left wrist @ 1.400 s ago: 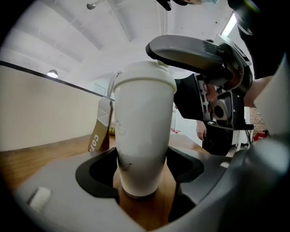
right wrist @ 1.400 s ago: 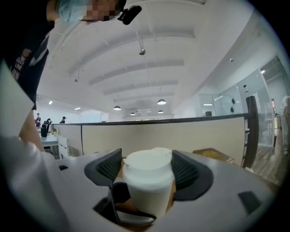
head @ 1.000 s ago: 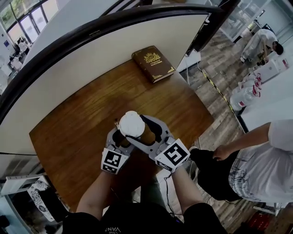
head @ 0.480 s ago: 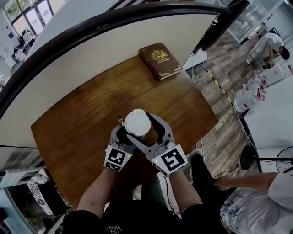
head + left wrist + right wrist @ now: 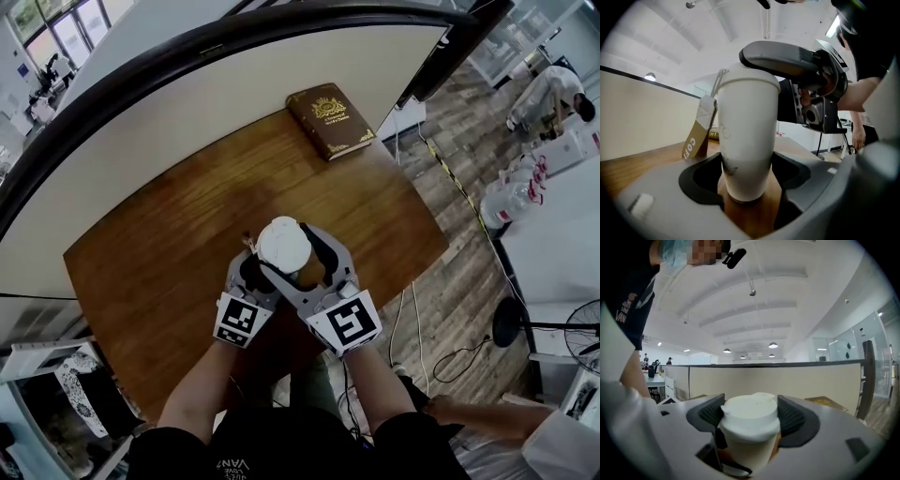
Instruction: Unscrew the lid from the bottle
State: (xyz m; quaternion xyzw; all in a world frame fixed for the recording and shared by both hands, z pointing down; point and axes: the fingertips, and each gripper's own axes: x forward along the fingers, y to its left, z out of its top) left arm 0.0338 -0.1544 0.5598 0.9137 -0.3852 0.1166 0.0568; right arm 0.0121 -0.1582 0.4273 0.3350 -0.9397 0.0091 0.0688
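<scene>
A white bottle shaped like a cup stands on the wooden table, closed by a white lid. My left gripper is shut low on the bottle's body, with the dark pads against both sides near the base. My right gripper sits higher, and its ribbed pads are shut on the lid from either side. In the left gripper view the right gripper's arm reaches over the top of the bottle. A brown paper tag hangs beside the bottle.
A brown book lies at the table's far corner. A cream partition with a dark rim runs along the table's far side. The table's right edge drops to wood flooring with cables. A person's arm shows at the bottom right.
Both grippers stay on the bottle. The right gripper has swung slightly round the lid. The bystander at the right has moved down and mostly out of view.
</scene>
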